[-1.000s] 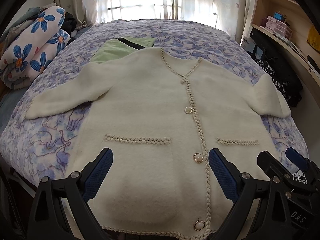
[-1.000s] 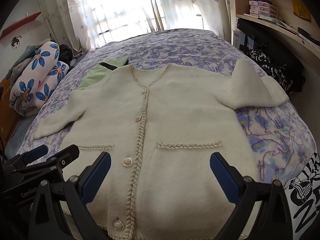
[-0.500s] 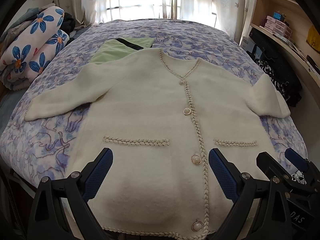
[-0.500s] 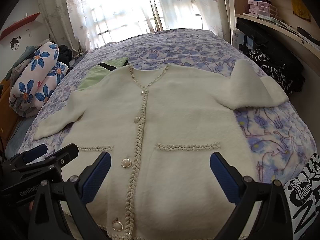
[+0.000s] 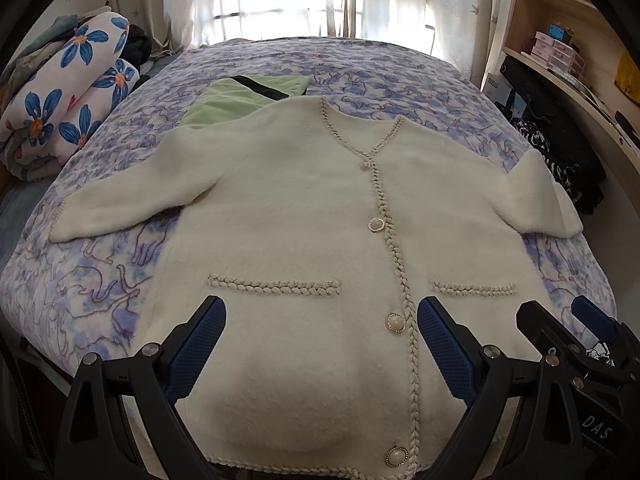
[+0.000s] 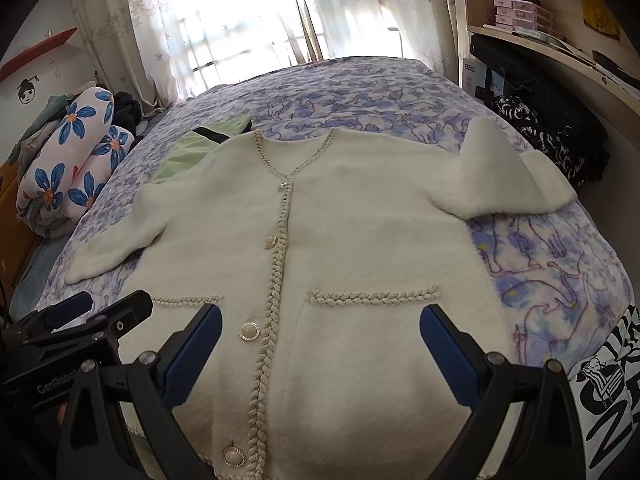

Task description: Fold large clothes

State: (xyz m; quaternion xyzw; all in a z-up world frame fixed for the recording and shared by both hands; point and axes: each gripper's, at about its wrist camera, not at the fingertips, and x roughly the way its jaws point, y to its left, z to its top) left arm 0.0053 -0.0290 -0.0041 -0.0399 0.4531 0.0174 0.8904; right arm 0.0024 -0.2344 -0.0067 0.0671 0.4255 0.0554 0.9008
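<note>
A cream fuzzy cardigan (image 5: 304,216) with braided trim and pearl buttons lies flat, front up, on the bed; it also shows in the right wrist view (image 6: 360,232). Its left sleeve (image 5: 120,200) stretches out to the left. Its right sleeve (image 6: 504,176) is bent near the bed's right edge. My left gripper (image 5: 320,336) is open and empty above the hem, left of the button line. My right gripper (image 6: 320,340) is open and empty above the right pocket. Each gripper shows at the edge of the other's view.
A light green garment (image 5: 232,98) with black trim lies under the cardigan's far left shoulder. The bed (image 5: 380,68) has a purple patterned cover. Rolled floral bedding (image 5: 68,96) is stacked at the left. Shelves (image 6: 560,52) and dark bags (image 6: 560,120) stand at the right.
Both views have shifted very slightly; the cardigan has not moved and both grippers stay open.
</note>
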